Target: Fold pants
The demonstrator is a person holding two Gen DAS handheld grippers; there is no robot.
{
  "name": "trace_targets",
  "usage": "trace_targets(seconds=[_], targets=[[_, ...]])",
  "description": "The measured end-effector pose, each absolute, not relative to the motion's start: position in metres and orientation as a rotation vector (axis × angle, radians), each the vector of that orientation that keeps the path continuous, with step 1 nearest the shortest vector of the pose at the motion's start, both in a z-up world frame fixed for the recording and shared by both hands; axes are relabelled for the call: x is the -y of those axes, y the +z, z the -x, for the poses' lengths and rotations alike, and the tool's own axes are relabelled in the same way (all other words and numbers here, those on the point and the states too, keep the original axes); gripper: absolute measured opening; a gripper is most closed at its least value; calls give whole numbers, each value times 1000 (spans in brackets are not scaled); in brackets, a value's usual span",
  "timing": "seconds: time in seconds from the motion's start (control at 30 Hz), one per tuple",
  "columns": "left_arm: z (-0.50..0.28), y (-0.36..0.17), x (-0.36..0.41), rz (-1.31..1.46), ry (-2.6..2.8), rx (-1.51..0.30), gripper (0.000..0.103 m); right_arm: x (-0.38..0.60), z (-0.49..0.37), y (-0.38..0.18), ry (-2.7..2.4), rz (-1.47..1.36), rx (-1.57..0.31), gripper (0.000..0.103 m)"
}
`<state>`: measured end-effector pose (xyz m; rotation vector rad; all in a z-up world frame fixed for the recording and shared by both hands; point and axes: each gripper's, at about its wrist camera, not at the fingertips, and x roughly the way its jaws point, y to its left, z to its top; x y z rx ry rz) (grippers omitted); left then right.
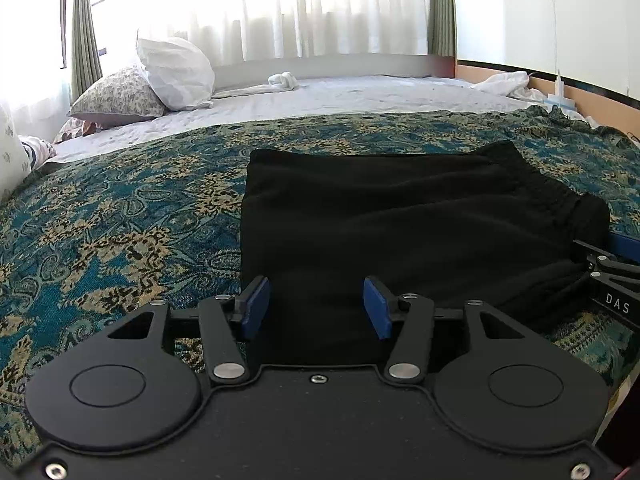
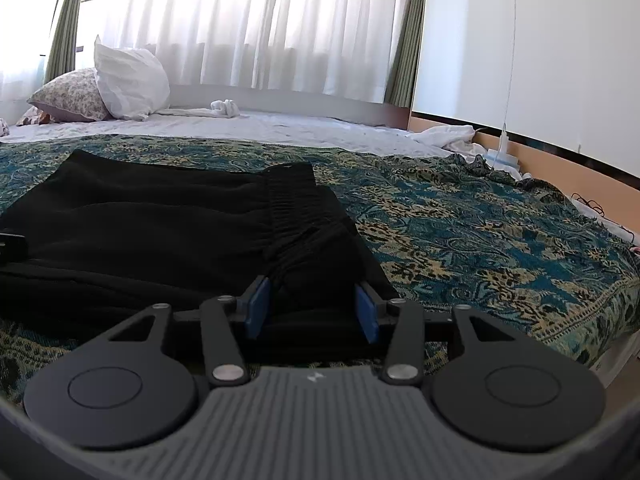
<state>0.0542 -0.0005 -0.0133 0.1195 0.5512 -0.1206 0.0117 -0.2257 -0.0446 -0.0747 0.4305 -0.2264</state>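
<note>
Black pants [image 1: 400,220] lie folded into a compact rectangle on the patterned bedspread, elastic waistband at the right end; they also show in the right wrist view [image 2: 168,232]. My left gripper [image 1: 317,308] is open, its blue pads apart just above the near edge of the pants, holding nothing. My right gripper [image 2: 312,312] is open at the near right corner of the pants, with the fabric edge lying between its blue pads, not clamped. The right gripper's body also shows at the right edge of the left wrist view [image 1: 612,276].
A teal and tan patterned bedspread [image 1: 120,220] covers the near half of the bed. Pillows [image 1: 172,72] and a white sheet [image 1: 360,96] lie beyond. White cloths [image 2: 448,136] sit by the wall. The bed's right edge [image 2: 616,344] drops off.
</note>
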Motion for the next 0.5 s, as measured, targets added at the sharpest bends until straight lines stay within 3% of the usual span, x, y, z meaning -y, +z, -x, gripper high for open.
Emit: trace_targets(seconds=[0.23, 0.5], targets=[[-49, -3, -3, -64, -117, -595, 57, 224, 0, -31, -209, 44, -407, 66], [-23, 8, -2, 3, -122, -615, 84, 205, 20, -18, -174, 59, -408, 80]])
